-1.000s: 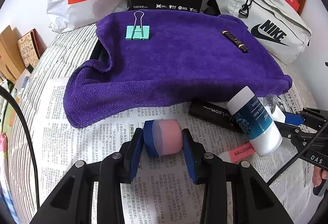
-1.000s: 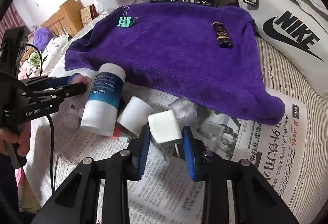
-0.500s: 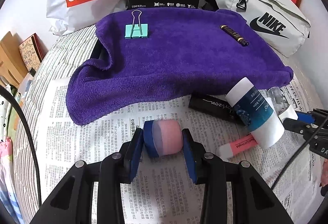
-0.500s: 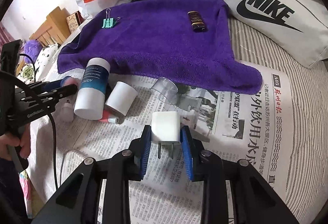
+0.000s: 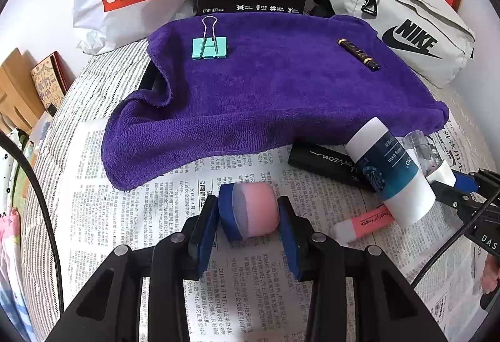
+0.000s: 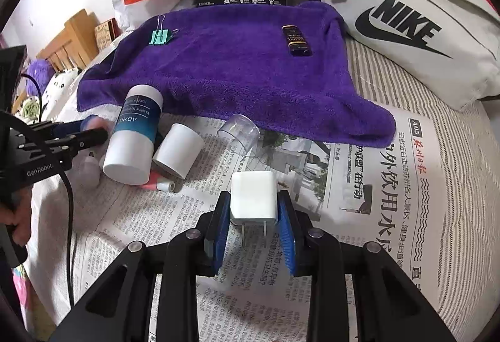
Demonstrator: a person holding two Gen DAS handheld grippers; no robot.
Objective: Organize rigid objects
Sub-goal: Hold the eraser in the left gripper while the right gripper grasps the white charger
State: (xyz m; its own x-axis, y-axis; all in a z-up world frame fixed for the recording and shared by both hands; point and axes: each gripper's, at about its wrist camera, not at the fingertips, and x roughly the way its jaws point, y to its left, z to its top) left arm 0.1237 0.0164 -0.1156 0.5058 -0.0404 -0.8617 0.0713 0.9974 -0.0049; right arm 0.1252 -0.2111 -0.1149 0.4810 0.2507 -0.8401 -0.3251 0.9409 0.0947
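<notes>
My left hand-held gripper [image 5: 248,213] clamps the pink-blue eraser [image 5: 250,212] above the newspaper [image 5: 125,201]; the right [image 6: 253,210] grips the charger [image 6: 253,196]. I should lift both clear, then set them apart on the towel [image 5: 265,85].

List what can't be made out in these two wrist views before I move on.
- Left wrist view: the black case runs under the lotion bottle; its far end is hidden.
- Right wrist view: the pink marker is mostly covered by that bottle.
- What the purple towel drapes over is hidden in both views.
- Newspaper small print is unreadable.
</notes>
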